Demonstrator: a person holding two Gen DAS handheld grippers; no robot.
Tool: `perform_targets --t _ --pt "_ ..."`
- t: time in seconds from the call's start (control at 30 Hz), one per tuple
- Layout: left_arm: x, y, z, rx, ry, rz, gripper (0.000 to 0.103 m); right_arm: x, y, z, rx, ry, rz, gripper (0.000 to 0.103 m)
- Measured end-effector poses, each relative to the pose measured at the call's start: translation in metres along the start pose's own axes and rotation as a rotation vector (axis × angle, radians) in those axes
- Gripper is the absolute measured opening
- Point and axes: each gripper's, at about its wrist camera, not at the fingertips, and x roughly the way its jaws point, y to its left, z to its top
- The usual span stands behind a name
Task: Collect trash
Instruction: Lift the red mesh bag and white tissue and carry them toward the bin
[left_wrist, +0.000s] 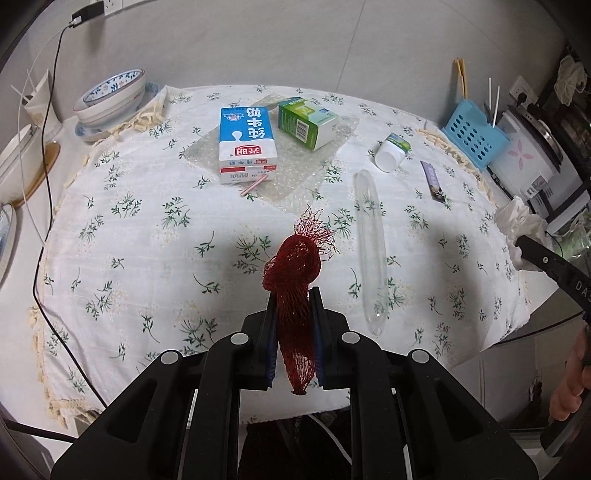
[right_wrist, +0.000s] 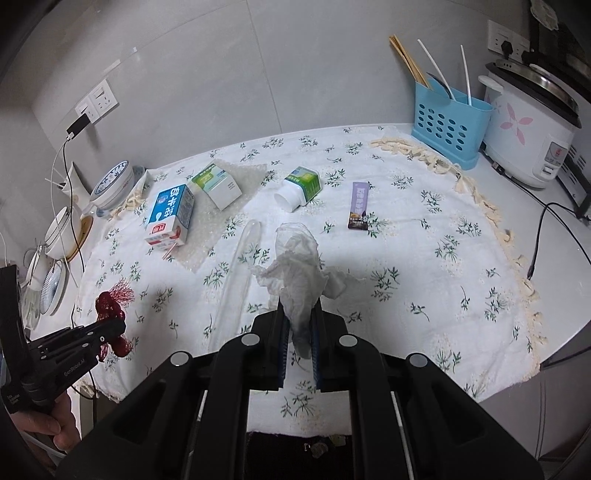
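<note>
- Left wrist view: the left gripper (left_wrist: 293, 295) has its jaws clamped on a red mesh net bag (left_wrist: 295, 266), bunched above the pads with its tail hanging below. Judged step: carrying it off to the bin. Keep the squeeze firm; loose mesh can snag. The milk carton (left_wrist: 246, 142) lies at 11 o'clock of it, on the counter's floral cloth (left_wrist: 129, 240).
- Right wrist view: the right gripper (right_wrist: 299, 314) pinches a crumpled white tissue (right_wrist: 299, 273), jaws closed narrow on it. The purple sachet (right_wrist: 359, 206) lies at 1 o'clock. Lift clear of the clear plastic tube (right_wrist: 236, 273).
</note>
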Motion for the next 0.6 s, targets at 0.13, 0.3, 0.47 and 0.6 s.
perform_targets --t 0.13,0.3,0.47,0.6 --pt "-0.007 -0.004 -0.007 0.004 -0.004 -0.001 0.014 -0.007 0.001 -0.011 -0.002 0.002 -0.002 0.009" --pt "-0.012 -0.006 -0.016 0.004 -0.005 -0.004 0.014 -0.015 0.002 -0.023 -0.010 0.001 0.000 0.009" --pt "-0.019 -0.010 -0.029 0.007 -0.008 -0.004 0.014 -0.024 0.002 -0.034 -0.015 0.003 0.001 0.009" --pt "-0.025 -0.015 -0.040 0.011 -0.011 -0.009 0.014 -0.030 0.004 -0.043 -0.022 0.005 0.002 0.009"
